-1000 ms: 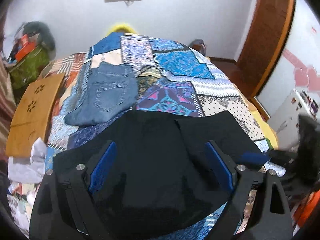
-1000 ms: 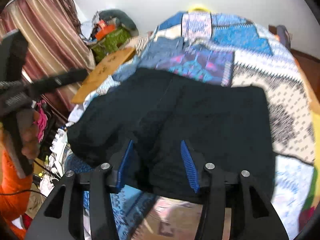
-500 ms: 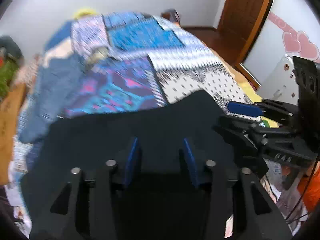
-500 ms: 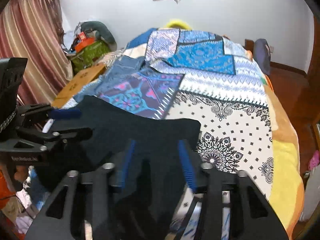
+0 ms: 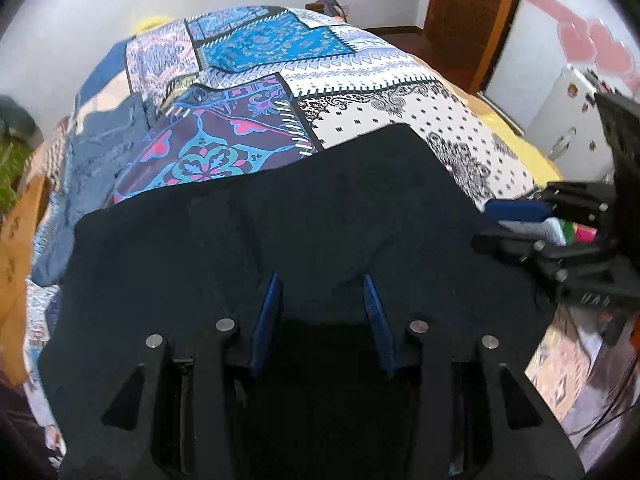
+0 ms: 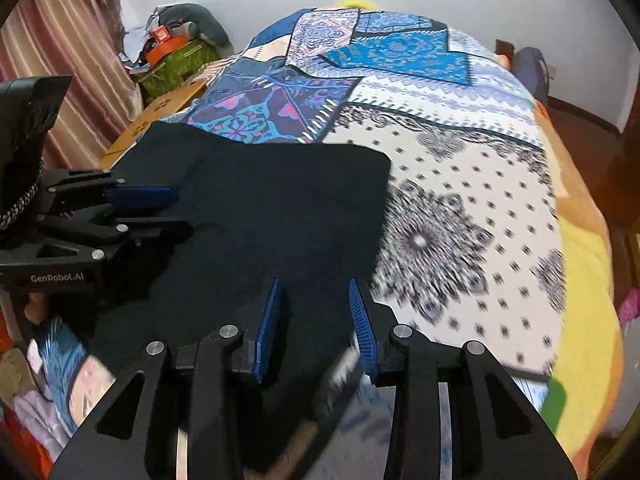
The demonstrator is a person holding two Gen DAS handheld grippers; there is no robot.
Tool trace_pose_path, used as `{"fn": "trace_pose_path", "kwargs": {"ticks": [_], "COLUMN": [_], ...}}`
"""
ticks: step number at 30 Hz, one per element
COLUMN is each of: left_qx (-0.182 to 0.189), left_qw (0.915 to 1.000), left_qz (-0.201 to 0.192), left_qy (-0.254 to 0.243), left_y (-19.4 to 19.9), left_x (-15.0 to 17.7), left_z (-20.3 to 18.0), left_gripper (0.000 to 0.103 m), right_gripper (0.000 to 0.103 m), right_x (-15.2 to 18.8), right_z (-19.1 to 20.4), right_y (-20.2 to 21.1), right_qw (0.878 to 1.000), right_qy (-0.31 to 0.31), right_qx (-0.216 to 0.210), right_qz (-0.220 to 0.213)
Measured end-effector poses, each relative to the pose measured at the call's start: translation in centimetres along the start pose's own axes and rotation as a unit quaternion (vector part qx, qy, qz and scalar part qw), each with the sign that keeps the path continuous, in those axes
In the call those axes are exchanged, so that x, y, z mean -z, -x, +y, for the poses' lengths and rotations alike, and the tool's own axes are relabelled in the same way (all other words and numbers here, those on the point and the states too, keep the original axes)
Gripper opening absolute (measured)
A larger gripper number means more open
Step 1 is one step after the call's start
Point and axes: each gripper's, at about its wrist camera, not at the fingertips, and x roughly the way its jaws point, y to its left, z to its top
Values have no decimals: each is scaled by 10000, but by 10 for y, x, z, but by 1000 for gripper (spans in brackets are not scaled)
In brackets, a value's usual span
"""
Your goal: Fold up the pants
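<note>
The left claw (image 5: 323, 300) is being held low over the near edge of the black pants (image 5: 280, 232), its blue pads (image 5: 269, 312) standing apart with dark cloth lying between and beneath them; whether the cloth is actually being pinched cannot be told, since the gap between the pads is plainly wide. The right claw (image 6: 314, 312) is being held the same way at the right near corner of the pants (image 6: 260, 208), pads parted, black fabric running under and between them (the edge there is blurred). In the left wrist view the right claw (image 5: 516, 222) is being seen from the side at the garment's right edge, its two fingers spread one above the other. In the right wrist view the left claw (image 6: 160, 210) is being seen at the garment's left edge, likewise spread.

The pants are being spread flat across the near part of the patchwork bedspread (image 5: 360, 92). A pair of blue jeans (image 5: 96, 152) is lying further back on the left, just beside the pants' far left corner.
</note>
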Motion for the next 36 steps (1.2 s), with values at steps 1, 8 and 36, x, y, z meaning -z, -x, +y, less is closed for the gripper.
{"fn": "trace_pose_path", "kwargs": {"ticks": [1,8,36], "left_qx": [-58,-299,-1935], "left_qw": [10000,9995,9500], "left_qz": [-8,39,-1644], "left_qy": [-44,118,1818], "left_y": [3,23,229], "left_x": [3,20,138], "left_z": [-2,9,183], "left_gripper": [45,45,77], "right_gripper": [32,32,51], "right_x": [5,18,-54], "right_z": [-1,1,145], "right_y": [5,30,51], "right_qw": [10000,9995,9911], "right_qy": [-28,-168,407], "right_qx": [35,250,-253], "right_qz": [5,-67,-1243]}}
